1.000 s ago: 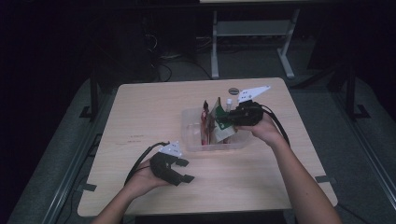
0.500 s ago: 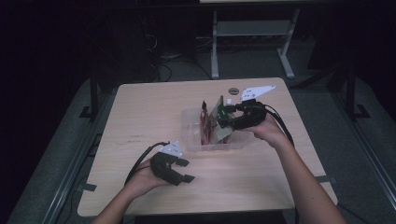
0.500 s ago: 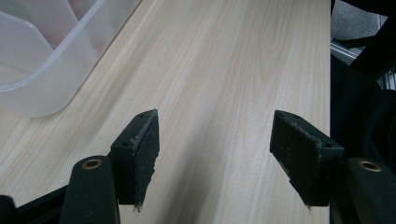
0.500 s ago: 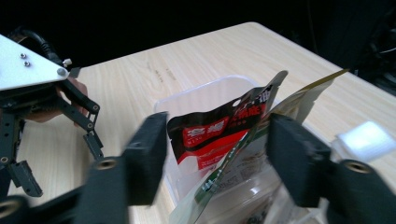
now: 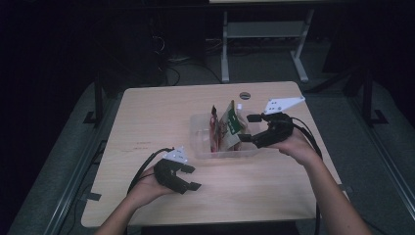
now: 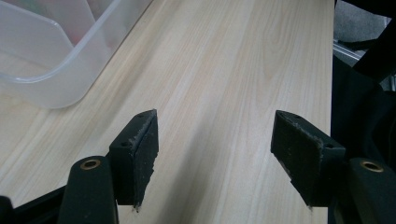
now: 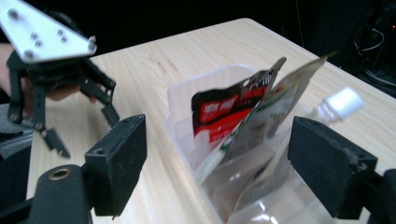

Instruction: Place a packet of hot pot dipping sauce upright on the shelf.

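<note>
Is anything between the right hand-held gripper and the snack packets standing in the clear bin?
Nothing visible blocks it. The right hand-held gripper is open at the clear bin's right end, and the red packet and green-and-white packet stand upright just ahead of its jaws, with open space between.

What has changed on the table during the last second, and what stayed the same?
The right hand-held gripper drew back from over the clear bin toward its right end; its jaws are open and empty. The packets remain upright inside the bin. The left hand-held gripper stayed open near the table's front edge, and the bin did not move.
</note>
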The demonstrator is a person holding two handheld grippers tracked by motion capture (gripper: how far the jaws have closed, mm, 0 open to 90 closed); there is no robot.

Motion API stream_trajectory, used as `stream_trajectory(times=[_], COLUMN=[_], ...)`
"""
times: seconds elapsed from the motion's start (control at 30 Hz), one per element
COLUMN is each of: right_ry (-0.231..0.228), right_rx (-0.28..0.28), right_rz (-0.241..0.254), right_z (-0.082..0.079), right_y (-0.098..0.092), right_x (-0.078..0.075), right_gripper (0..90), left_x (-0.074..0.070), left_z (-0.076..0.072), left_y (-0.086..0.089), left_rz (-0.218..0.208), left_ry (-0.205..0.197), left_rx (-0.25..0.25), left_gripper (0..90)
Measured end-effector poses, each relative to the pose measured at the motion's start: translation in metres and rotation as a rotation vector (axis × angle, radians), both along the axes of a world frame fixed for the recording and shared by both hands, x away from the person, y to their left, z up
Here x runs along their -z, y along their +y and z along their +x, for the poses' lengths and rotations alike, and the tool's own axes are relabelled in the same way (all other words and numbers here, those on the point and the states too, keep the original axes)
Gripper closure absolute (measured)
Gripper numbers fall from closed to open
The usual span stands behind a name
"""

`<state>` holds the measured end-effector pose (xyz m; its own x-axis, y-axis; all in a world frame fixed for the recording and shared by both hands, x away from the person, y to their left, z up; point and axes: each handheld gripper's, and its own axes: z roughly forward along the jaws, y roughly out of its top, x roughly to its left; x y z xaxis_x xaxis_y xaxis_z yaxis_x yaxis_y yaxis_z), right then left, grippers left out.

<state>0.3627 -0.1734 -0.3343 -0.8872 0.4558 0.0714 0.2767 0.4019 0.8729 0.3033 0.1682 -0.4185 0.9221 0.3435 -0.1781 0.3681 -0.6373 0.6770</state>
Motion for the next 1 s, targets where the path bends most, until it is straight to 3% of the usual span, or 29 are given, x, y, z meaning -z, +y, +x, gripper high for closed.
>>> stream_trajectory(times=[0.17, 0.33, 0.73, 1.0], right_ry=[-0.011, -0.003, 0.066, 0.079], right_rx=[0.018, 0.03, 0.1, 0.179], right_rz=[0.015, -0.004, -0.044, -0.117], right_z=[-0.017, -0.031, -0.056, -0.067], right_y=[-0.014, -0.026, -0.052, -0.065], right_x=[0.003, 0.013, 0.052, 0.079], right_gripper=[20.5, 20.5, 19.5, 16.2], left_x=[-0.001, -0.001, 0.004, 0.012], left_z=[-0.003, -0.009, -0.019, -0.022], left_y=[0.004, 0.014, 0.042, 0.052], left_rz=[0.023, 0.033, 0.031, 0.033], left_ry=[-0.002, -0.005, -0.024, -0.034], left_rx=[0.001, -0.021, -0.062, -0.091], left_gripper=[31.9, 31.5, 26.9, 22.3])
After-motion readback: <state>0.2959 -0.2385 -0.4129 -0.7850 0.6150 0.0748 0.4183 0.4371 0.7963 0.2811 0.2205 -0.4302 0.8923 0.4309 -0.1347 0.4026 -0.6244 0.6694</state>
